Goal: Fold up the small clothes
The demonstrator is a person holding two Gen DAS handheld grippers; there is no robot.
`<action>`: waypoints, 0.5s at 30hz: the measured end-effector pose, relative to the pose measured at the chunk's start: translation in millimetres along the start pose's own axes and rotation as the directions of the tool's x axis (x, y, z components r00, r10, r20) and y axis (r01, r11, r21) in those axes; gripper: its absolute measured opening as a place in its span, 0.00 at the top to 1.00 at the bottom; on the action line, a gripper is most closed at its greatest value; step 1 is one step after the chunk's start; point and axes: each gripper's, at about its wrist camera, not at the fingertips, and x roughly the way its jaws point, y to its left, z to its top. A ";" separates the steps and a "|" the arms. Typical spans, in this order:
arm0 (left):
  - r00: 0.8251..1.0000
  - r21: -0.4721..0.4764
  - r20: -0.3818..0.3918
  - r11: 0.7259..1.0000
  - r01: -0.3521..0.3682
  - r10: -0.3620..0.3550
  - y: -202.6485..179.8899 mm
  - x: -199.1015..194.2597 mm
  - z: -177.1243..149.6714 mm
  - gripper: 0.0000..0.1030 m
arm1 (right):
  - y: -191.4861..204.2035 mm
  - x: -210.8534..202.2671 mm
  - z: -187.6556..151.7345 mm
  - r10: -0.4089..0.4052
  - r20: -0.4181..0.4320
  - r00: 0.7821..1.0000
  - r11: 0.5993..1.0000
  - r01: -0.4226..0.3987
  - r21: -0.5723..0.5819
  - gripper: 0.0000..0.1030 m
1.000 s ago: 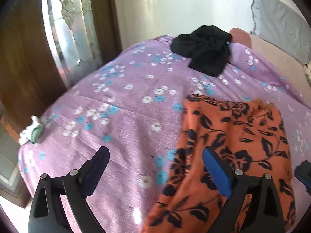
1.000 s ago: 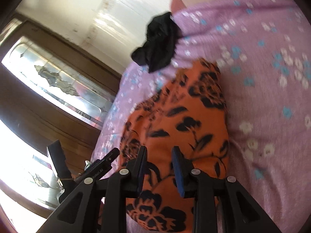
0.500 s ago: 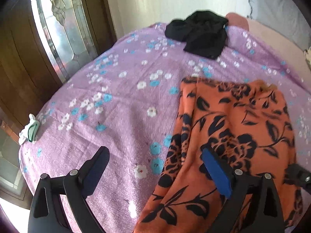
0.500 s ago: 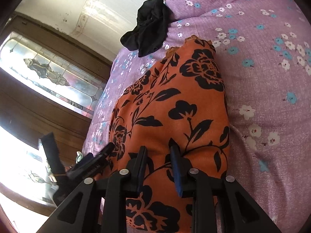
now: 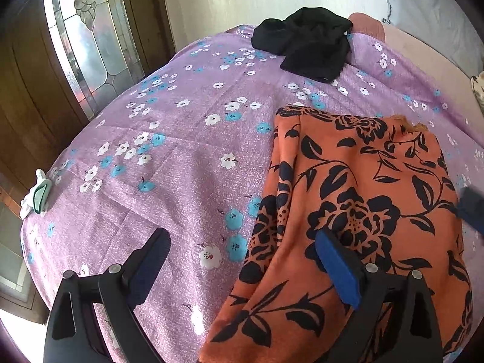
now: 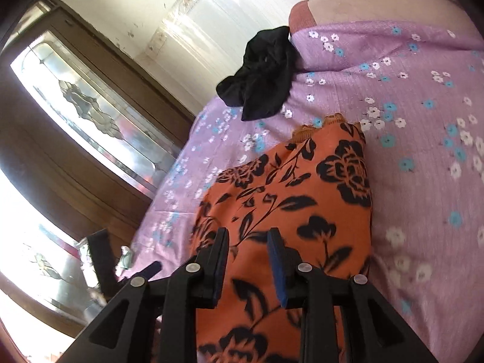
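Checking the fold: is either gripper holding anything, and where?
Nothing. The left gripper and right gripper both gape empty over the orange garment.

On my left gripper (image 5: 242,260) I see black plastic arms with triangular cut-outs and round silver screws at the joints; the fingers (image 5: 338,272) carry blue pads on the inner side. My right gripper (image 6: 248,260) has the same look.
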 end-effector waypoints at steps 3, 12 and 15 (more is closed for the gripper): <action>1.000 0.004 0.003 1.000 -0.010 0.010 -1.1 1.0 2.0 0.06 | -18.1 27.9 -1.3 -0.020 -0.099 0.995 0.998 0.027 0.065 0.72; 0.999 -0.045 0.048 0.999 0.009 -0.007 10.1 -14.3 11.1 0.07 | -24.1 4.5 6.1 0.028 -0.031 0.999 0.995 -0.025 0.097 0.71; 1.000 -0.034 0.012 0.999 0.005 -0.004 12.5 -8.3 8.6 0.07 | -23.8 -3.6 11.1 0.043 0.031 0.999 0.994 -0.046 0.103 0.71</action>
